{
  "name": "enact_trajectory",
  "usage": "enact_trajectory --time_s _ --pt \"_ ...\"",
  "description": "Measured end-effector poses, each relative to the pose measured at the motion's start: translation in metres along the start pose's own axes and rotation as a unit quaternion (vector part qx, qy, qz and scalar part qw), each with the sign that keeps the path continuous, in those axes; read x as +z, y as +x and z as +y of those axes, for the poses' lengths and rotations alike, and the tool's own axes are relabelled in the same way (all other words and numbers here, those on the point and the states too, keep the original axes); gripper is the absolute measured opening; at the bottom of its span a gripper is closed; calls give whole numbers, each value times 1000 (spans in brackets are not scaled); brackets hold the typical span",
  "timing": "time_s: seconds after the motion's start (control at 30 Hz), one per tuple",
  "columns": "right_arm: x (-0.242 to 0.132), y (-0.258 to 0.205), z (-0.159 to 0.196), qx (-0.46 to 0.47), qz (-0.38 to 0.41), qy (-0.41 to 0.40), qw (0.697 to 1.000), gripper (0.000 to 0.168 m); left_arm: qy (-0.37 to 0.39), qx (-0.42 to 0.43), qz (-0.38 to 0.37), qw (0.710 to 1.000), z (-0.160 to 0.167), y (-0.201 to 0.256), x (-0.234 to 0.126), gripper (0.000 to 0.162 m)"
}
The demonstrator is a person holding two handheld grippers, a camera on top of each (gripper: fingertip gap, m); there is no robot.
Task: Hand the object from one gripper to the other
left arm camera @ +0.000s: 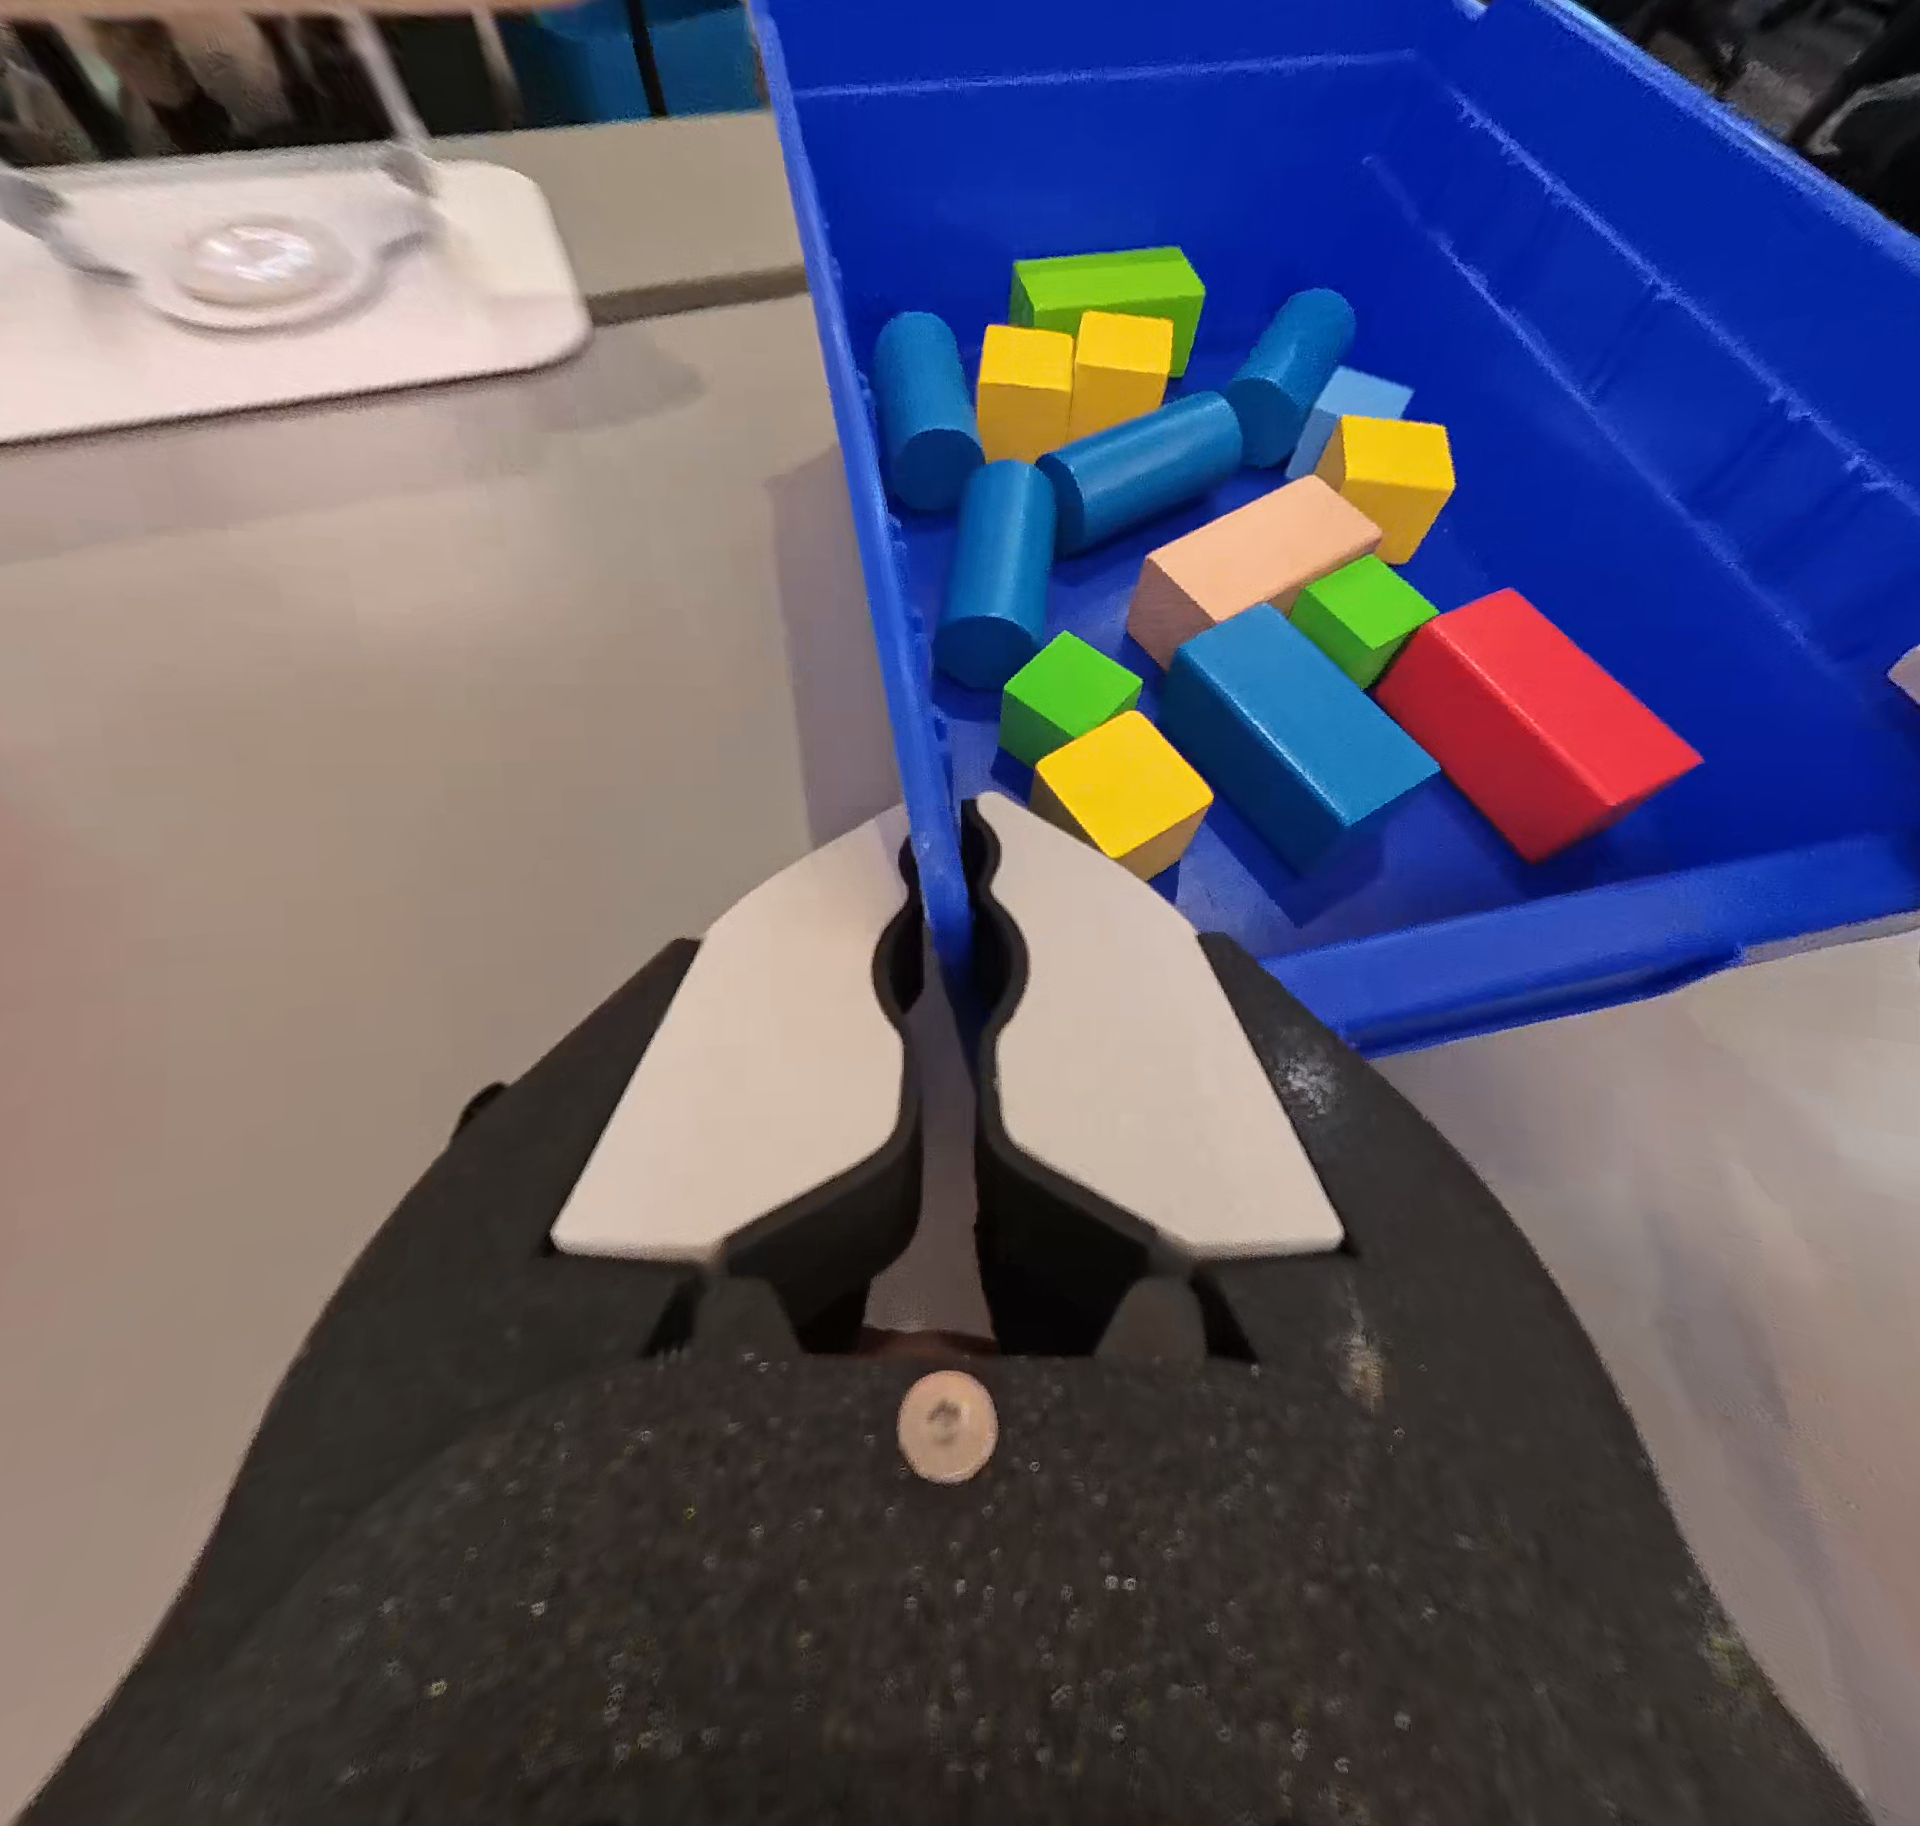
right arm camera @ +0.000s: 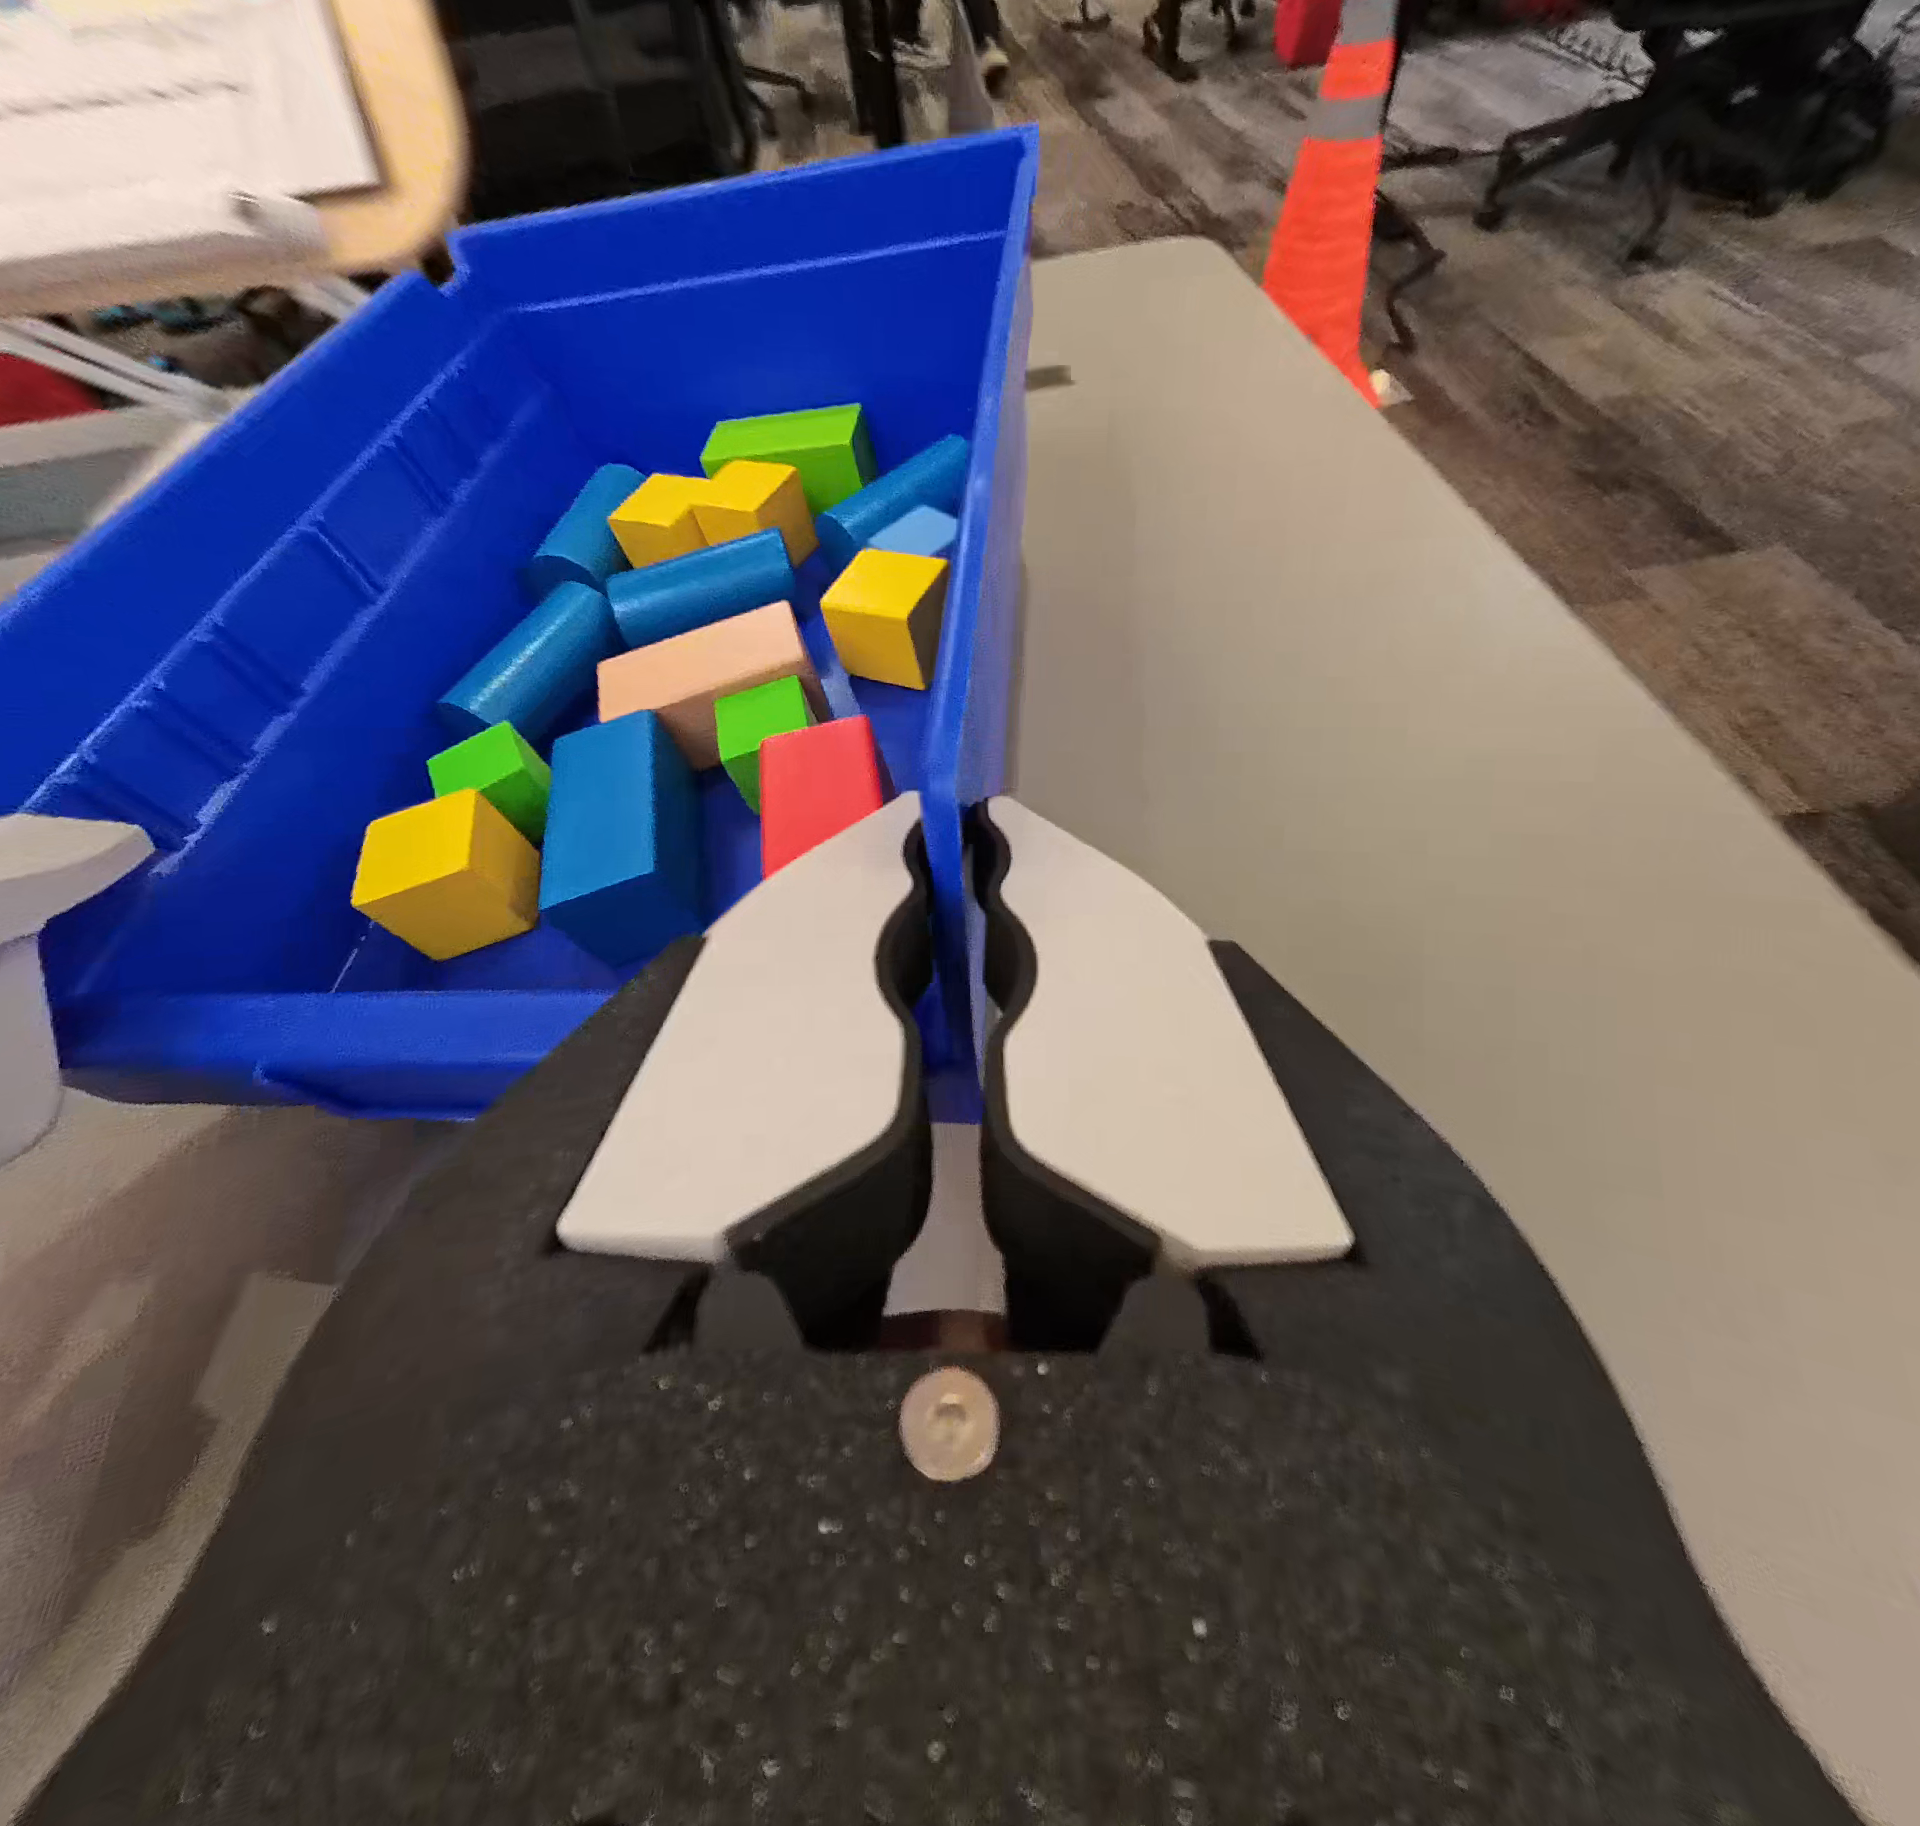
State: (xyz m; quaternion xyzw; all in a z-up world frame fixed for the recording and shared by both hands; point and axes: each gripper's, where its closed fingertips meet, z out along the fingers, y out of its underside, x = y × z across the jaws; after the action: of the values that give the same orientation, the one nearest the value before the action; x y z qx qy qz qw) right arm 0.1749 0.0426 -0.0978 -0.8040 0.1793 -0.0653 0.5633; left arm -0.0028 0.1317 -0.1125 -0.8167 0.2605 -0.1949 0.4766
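Observation:
A blue plastic bin [left arm camera: 1195, 114] holds several wooden blocks, among them a red block [left arm camera: 1538, 716], a yellow cube [left arm camera: 1122, 789] and blue cylinders [left arm camera: 997, 571]. My left gripper [left arm camera: 940, 831] is shut on the bin's left side wall, with one finger inside and one outside. My right gripper [right arm camera: 951, 820] is shut on the bin's [right arm camera: 727, 249] right side wall in the same way. The left gripper's grey finger [right arm camera: 52, 872] shows at the left edge of the right wrist view. The right gripper's finger [left arm camera: 1907, 675] shows at the right edge of the left wrist view.
The bin is over a grey table [right arm camera: 1351, 737]. A white stand base with a clear holder [left arm camera: 260, 290] sits at the table's back left. An orange cone [right arm camera: 1340, 145] and chairs stand on the floor beyond the table's right edge.

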Motion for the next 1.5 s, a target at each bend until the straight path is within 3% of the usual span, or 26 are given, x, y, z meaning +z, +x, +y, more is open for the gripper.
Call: enact_trajectory --time_s 0.13,0.3,0.43,0.5,0.57,0.7,0.77,0.83,0.87,0.97,1.07,1.13,1.17,1.23,1.37,1.43,1.47,1.5 --pt "-6 -75 13 4 -32 6 999 4 10 21 -51 998 8 -67 -47 3" --pt "-14 -162 42 -41 -88 -28 995 4 -18 -6 -88 996 46 -140 -92 3" --pt "-19 -203 70 -85 -130 -35 987 6 5 18 -82 996 72 -173 -113 6" --pt "-30 -220 74 -109 -192 -52 974 11 -12 32 -86 996 77 -187 -122 5" --pt "-53 -232 64 -105 -267 -69 955 16 -6 36 -61 997 80 -195 -130 5" --pt "-85 -262 -4 -120 -389 -32 913 35 -8 4 -33 999 82 -214 -137 4" --pt "-59 -282 -28 -158 -378 -60 910 41 -5 0 -31 1000 81 -218 -135 3" --pt "-10 -309 -33 -198 -351 -116 908 56 -5 -1 -38 999 80 -217 -133 3" --pt "20 -322 -29 -217 -332 -149 906 63 -4 -2 -40 999 80 -217 -134 3" --pt "107 -342 -3 -266 -244 -264 895 61 -1 -5 -38 999 80 -216 -134 3" --pt "145 -365 35 -255 -229 -354 870 62 1 -8 -41 999 80 -216 -134 3" --pt "160 -370 51 -282 -206 -361 864 53 2 -11 -44 999 80 -216 -134 3" --pt "167 -372 46 -303 -197 -322 875 31 3 -12 -46 999 80 -216 -134 3" --pt "165 -369 50 -336 -178 -303 874 34 1 -14 -53 999 80 -217 -134 3" --pt "120 -361 74 -379 -209 -363 825 82 -1 -14 -59 998 80 -218 -133 2" --pt "78 -356 84 -378 -258 -434 776 79 0 -15 -56 998 80 -218 -133 2" --pt "53 -354 87 -366 -293 -474 746 69 0 -16 -53 998 79 -217 -133 2" --pt "42 -354 81 -359 -307 -474 743 75 0 -15 -51 999 79 -217 -133 2"
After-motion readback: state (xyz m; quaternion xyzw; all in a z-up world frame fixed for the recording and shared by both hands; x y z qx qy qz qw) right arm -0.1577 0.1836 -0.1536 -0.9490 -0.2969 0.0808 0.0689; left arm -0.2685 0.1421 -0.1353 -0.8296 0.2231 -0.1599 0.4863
